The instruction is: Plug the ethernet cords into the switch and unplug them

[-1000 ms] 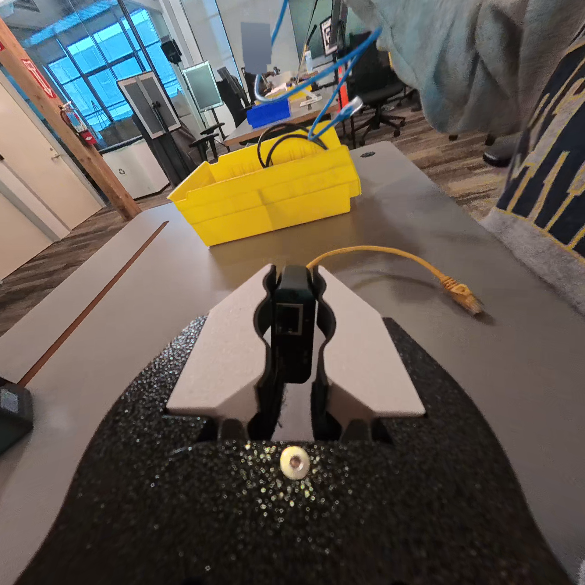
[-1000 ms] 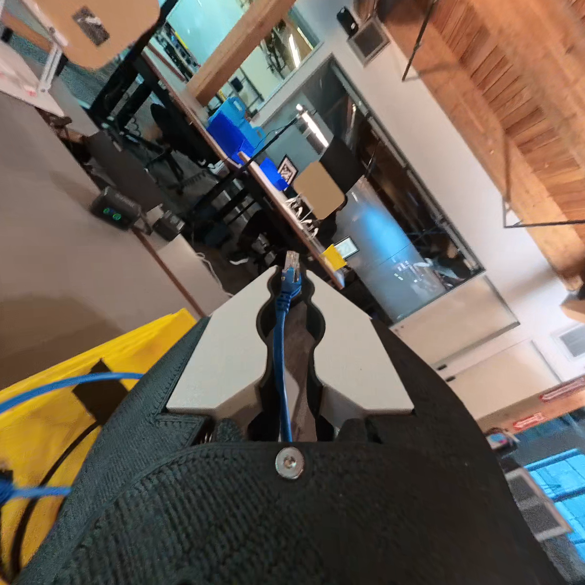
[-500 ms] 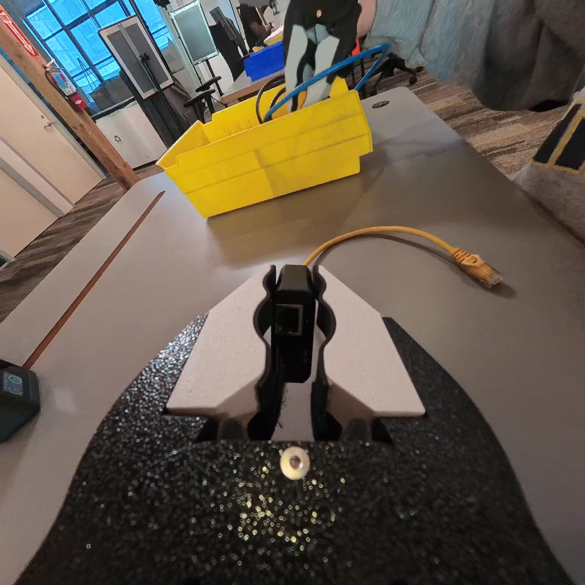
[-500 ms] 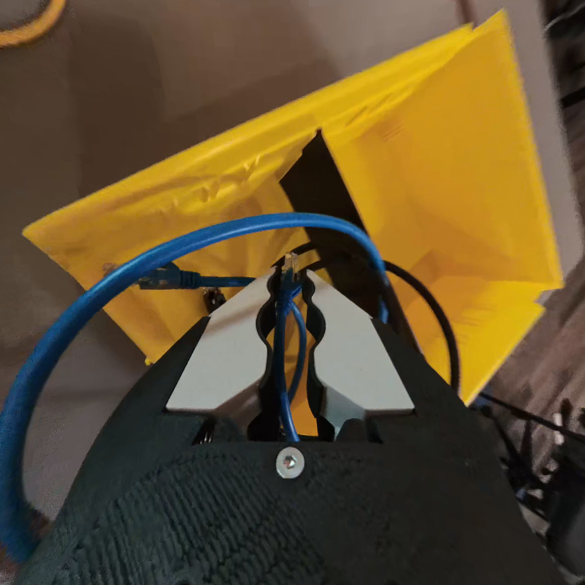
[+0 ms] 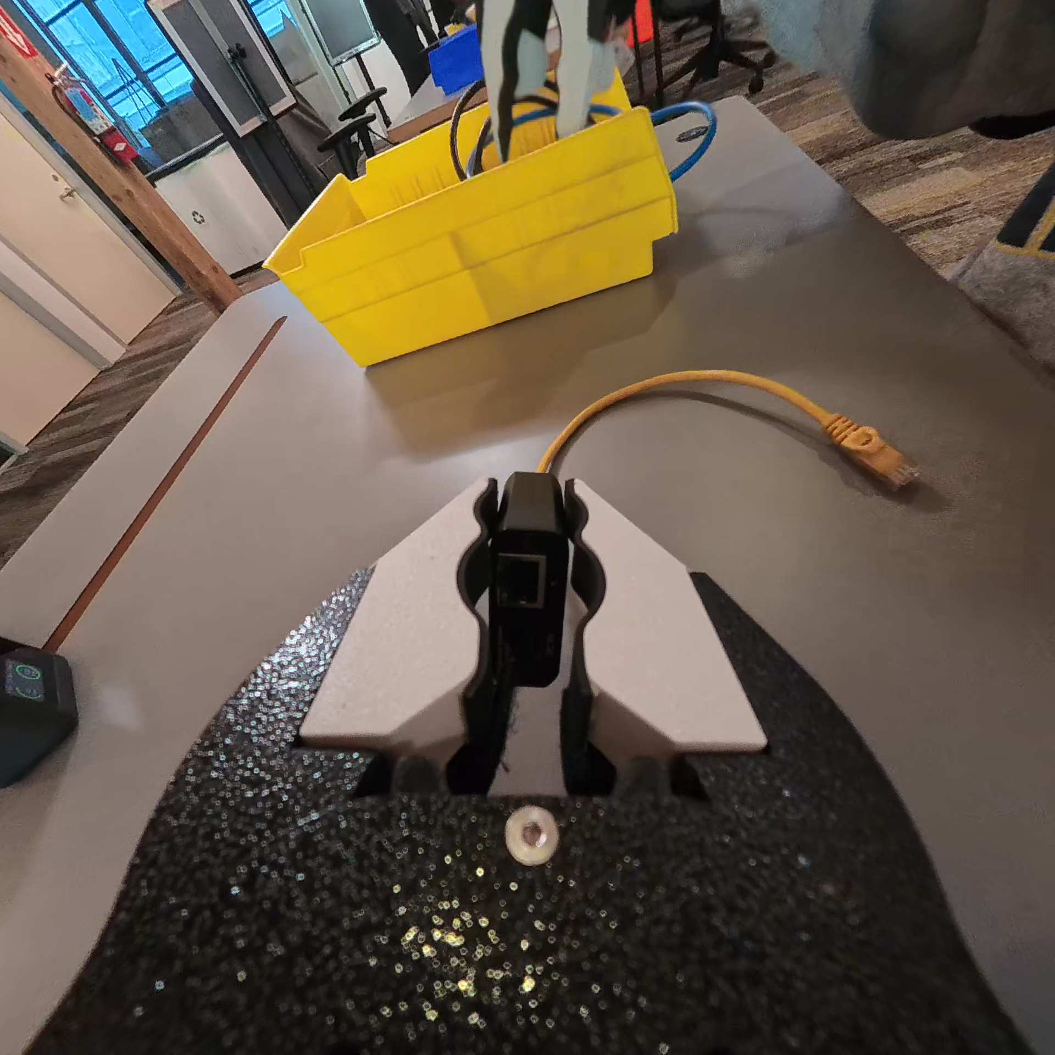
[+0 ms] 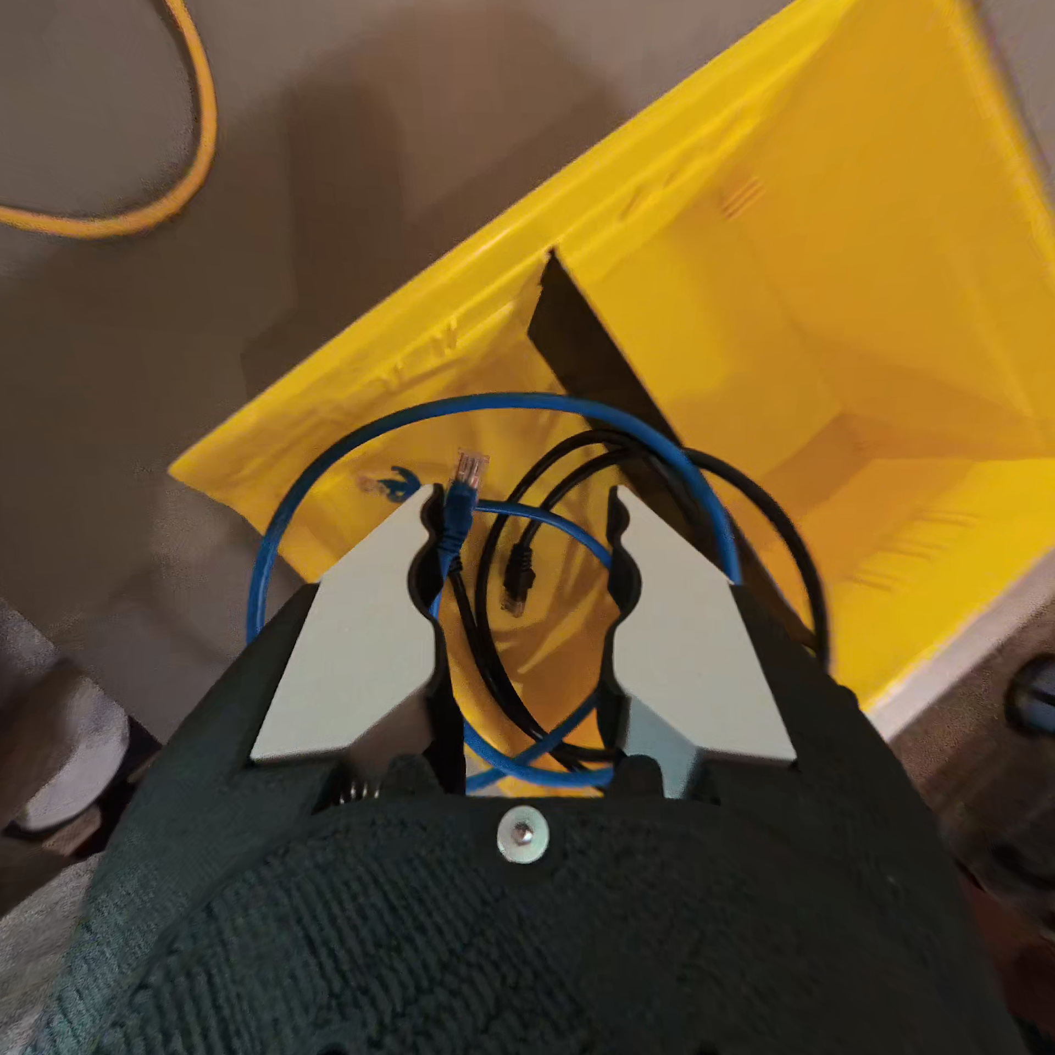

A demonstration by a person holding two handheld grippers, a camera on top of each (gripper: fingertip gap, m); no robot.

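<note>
My left gripper [image 5: 528, 485] is shut on a small black switch [image 5: 528, 576], its port facing the camera, low over the grey table [image 5: 742, 599]. A yellow ethernet cord [image 5: 673, 379] runs from behind the switch to its loose plug [image 5: 868, 451] on the table at right. My right gripper [image 6: 524, 491] is open, pointing down into the yellow bin [image 6: 799, 285]. A blue cord's plug [image 6: 462, 496] leans on the left finger's inner edge, and its loop [image 6: 496, 402] lies in the bin. A black cord [image 6: 516, 576] lies there too. In the left wrist view the right gripper [image 5: 536, 74] stands over the bin [image 5: 485, 245].
A black divider [image 6: 594, 354] splits the bin. A small dark device with a lit screen [image 5: 28, 708] sits at the table's left edge. A person's sleeve [image 5: 970, 51] hangs at the upper right. Office chairs and desks stand beyond the table.
My right gripper swung down from high above to over the bin, then opened and let go of the blue cord. My left gripper kept its hold on the switch.
</note>
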